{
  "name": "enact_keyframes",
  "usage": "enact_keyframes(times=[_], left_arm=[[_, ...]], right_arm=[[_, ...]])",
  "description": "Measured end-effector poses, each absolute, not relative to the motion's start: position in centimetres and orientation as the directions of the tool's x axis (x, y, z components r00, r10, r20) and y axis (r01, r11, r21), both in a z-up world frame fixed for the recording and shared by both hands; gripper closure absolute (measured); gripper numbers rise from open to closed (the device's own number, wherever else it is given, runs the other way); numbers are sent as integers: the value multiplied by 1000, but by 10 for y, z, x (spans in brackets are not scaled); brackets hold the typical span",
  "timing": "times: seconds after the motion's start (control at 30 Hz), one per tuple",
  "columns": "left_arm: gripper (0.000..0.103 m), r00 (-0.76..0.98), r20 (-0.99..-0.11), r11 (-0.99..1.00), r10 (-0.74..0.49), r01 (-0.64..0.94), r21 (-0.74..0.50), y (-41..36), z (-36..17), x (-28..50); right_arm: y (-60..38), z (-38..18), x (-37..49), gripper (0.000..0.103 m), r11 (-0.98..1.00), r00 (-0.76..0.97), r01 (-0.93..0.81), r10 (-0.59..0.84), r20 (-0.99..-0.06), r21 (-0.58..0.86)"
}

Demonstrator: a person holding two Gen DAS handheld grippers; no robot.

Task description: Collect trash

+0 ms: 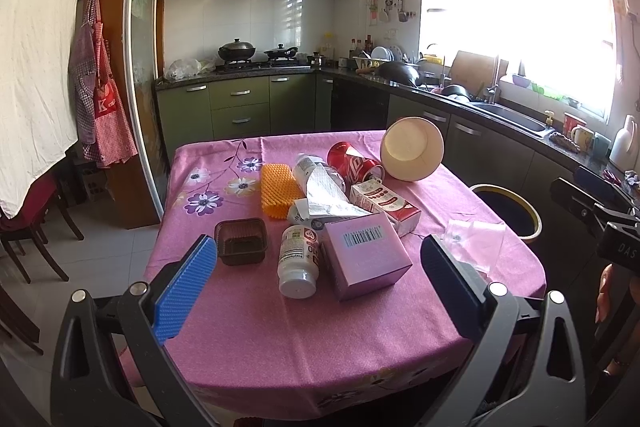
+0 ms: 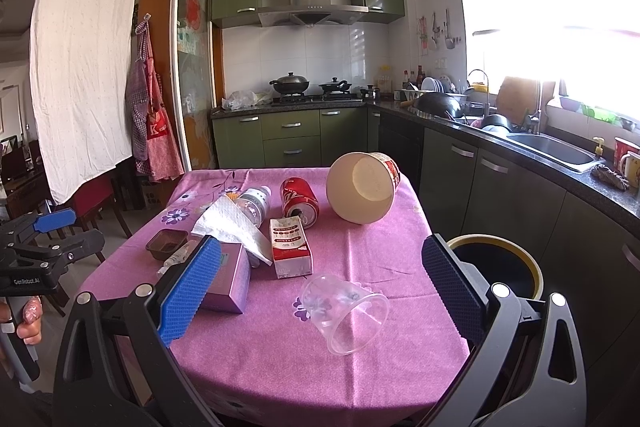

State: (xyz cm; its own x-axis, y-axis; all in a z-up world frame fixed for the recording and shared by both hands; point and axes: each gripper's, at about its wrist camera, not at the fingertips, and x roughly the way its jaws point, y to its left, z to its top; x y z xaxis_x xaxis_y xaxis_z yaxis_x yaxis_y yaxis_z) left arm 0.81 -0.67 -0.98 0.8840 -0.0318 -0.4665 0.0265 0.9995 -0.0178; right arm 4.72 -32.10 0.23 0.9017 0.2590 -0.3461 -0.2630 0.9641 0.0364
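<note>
Trash lies on a table with a pink cloth (image 1: pixel 256 327): a pink box (image 1: pixel 366 261), a white pill bottle (image 1: pixel 298 261), a brown plastic tray (image 1: pixel 241 241), an orange ridged piece (image 1: pixel 276 193), a red can (image 1: pixel 354 163), a red-and-white carton (image 1: pixel 386 203), crumpled paper (image 1: pixel 328 195), a paper bowl on its side (image 1: pixel 412 149) and a clear plastic cup (image 2: pixel 346 313). A black bin with a yellow rim (image 2: pixel 498 265) stands at the table's right side. My left gripper (image 1: pixel 320 287) is open above the near edge, facing the box and bottle. My right gripper (image 2: pixel 322 297) is open around the clear cup.
Green kitchen cabinets, a stove with pots (image 1: pixel 256 57) and a counter with a sink (image 1: pixel 516 117) run behind and to the right. Dark chairs (image 1: pixel 32 227) stand to the left. Aprons (image 1: pixel 102 99) hang on the wall.
</note>
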Motion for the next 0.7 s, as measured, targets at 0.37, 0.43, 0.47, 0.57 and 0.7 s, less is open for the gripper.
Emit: enact_keyframes(times=[0.37,0.43,0.47,0.57,0.7], left_arm=[[6,863,-504,998,-24,-5,-57,11,-10,40],[6,859,-512,997,8,-43,-56,22,-7,58],[6,858,-514,997,14,-53,-61,28,-5,67],[6,854,-519,995,37,-81,-63,42,0,99],[6,861,-505,996,64,-90,-27,53,4,143]], right_arm=[[-326,6,63,4,971,909,-238,226,-351,10],[-330,10,74,4,975,921,-221,207,-329,-7],[-331,14,81,4,977,927,-215,199,-317,-14],[-336,22,110,4,976,937,-213,191,-292,-46],[-336,28,175,6,968,930,-223,176,-322,-115]])
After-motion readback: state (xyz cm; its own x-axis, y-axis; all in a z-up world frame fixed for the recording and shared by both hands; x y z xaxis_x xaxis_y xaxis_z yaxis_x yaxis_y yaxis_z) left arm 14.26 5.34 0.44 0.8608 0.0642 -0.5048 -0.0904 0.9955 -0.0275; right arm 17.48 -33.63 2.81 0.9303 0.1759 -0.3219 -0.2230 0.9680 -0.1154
